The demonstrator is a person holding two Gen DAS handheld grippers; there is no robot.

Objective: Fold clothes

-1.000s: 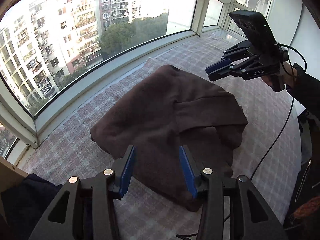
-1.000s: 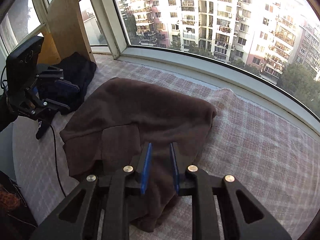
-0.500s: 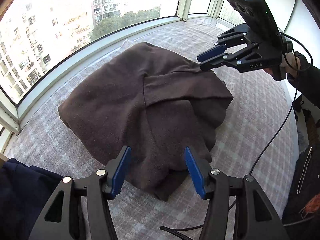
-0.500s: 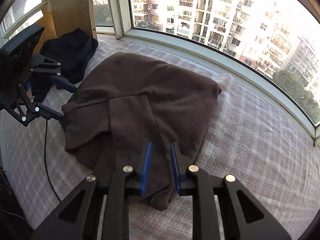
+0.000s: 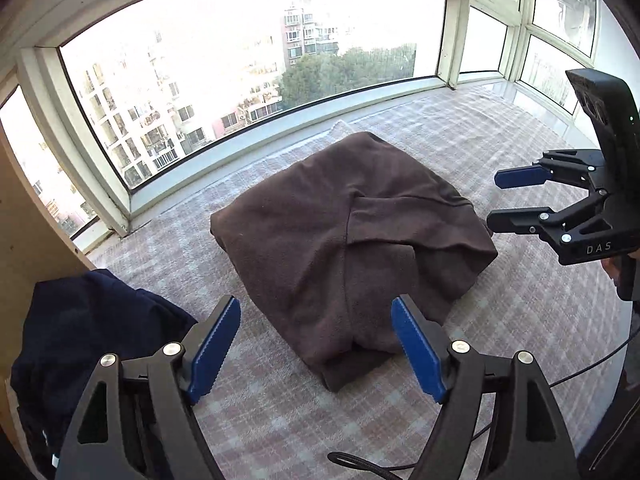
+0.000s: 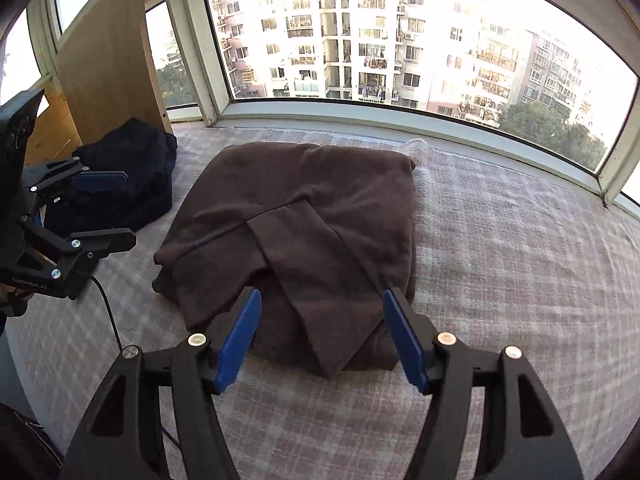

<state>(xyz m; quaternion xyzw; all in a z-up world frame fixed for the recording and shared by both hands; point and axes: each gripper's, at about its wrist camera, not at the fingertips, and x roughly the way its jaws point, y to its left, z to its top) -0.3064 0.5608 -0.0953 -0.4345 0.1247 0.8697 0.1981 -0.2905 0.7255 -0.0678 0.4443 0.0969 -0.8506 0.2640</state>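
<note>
A dark brown garment (image 5: 344, 236) lies folded into a rough square on the checked cloth, sleeves crossed on top; it also shows in the right wrist view (image 6: 304, 236). My left gripper (image 5: 316, 344) is open and empty, held above the garment's near edge. It also shows at the left of the right wrist view (image 6: 108, 208). My right gripper (image 6: 322, 336) is open and empty above the opposite near edge. It also shows at the right of the left wrist view (image 5: 500, 200), beside the garment's corner.
A dark navy garment (image 5: 80, 344) lies piled at the left by a wooden panel (image 6: 108, 64); it also shows in the right wrist view (image 6: 128, 176). The checked cloth (image 6: 520, 248) covers the window seat. Window frames (image 5: 280, 120) curve round the far side. A black cable (image 6: 108, 312) trails from the left gripper.
Both grippers have pulled back and up from the brown garment. The right gripper's jaws, nearly shut before, have opened wide. The garment now lies flatter and squarer.
</note>
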